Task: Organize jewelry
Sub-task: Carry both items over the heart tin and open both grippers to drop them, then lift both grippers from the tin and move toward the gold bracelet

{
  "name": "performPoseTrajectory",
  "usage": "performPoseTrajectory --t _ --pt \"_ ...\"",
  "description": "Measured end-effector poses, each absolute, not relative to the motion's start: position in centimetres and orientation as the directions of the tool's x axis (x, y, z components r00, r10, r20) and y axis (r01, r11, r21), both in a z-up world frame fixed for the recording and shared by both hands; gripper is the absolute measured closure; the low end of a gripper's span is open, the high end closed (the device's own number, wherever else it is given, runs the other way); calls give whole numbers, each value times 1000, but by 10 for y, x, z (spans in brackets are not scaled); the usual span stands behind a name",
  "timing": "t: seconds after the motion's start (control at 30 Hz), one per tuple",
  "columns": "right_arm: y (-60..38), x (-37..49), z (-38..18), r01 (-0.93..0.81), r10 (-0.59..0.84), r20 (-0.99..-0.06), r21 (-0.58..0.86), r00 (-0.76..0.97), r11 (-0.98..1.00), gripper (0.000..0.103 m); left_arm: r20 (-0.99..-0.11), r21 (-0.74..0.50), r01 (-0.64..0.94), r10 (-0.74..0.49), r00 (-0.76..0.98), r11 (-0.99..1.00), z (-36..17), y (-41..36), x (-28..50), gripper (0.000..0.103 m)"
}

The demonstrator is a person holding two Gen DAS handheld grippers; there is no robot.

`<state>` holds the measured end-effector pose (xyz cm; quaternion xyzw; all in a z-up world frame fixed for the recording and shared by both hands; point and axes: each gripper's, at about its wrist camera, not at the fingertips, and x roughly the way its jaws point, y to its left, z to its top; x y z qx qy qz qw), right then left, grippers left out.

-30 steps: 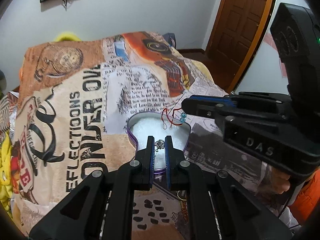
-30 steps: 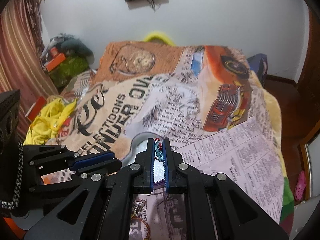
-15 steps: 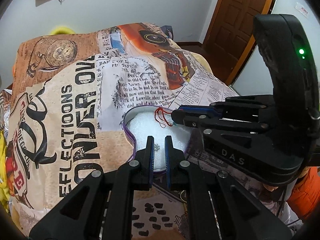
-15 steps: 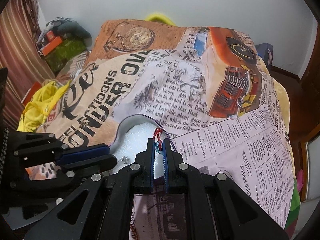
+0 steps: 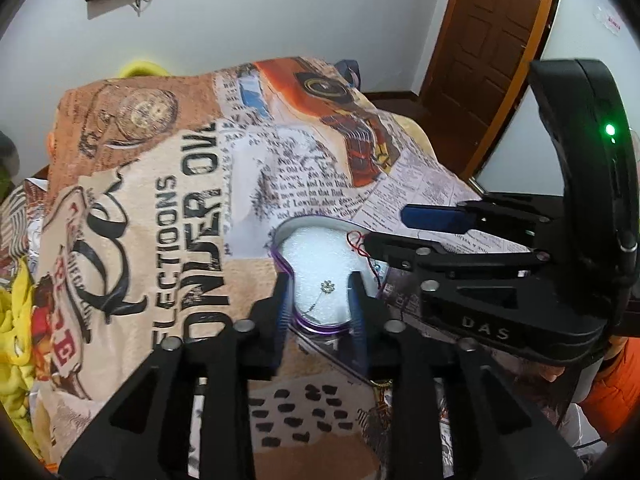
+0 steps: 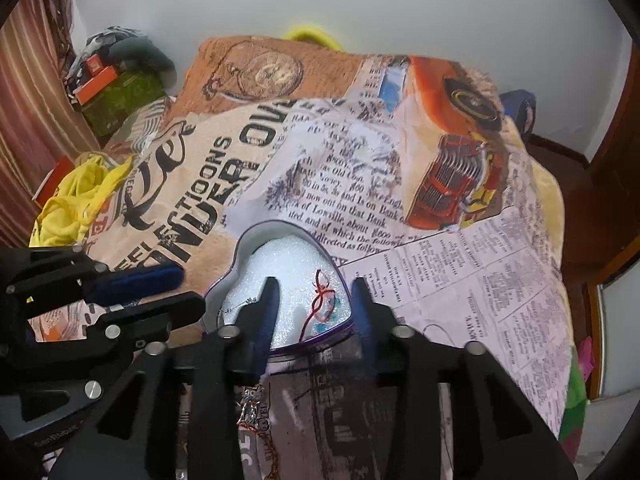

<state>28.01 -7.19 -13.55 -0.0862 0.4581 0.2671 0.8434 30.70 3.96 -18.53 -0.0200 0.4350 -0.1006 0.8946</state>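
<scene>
Left wrist: right gripper (image 5: 384,230) hides red bracelet (image 5: 357,243) partly.

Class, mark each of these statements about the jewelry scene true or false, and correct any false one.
1. Both grippers are open. True: the left gripper and the right gripper hold nothing.
2. The red string bracelet lies inside the heart-shaped tin. True.
3. The tin is lined with black velvet. False: its lining is white.
4. The small silver charm hangs from the left gripper. False: it rests on the white lining.
5. The tin sits on a printed blanket. True.
</scene>
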Motion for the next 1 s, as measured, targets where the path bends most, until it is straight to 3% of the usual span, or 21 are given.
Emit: performPoseTrajectory --t 0.63,1.0 --pt "-97 211 -74 -502 361 -737 35 571 864 67 -718 -96 118 -151 679 988 -126 40 243 66" --pt "-115 179 -75 -474 343 -735 34 585 880 67 -746 -94 116 -147 649 989 -136 30 216 66"
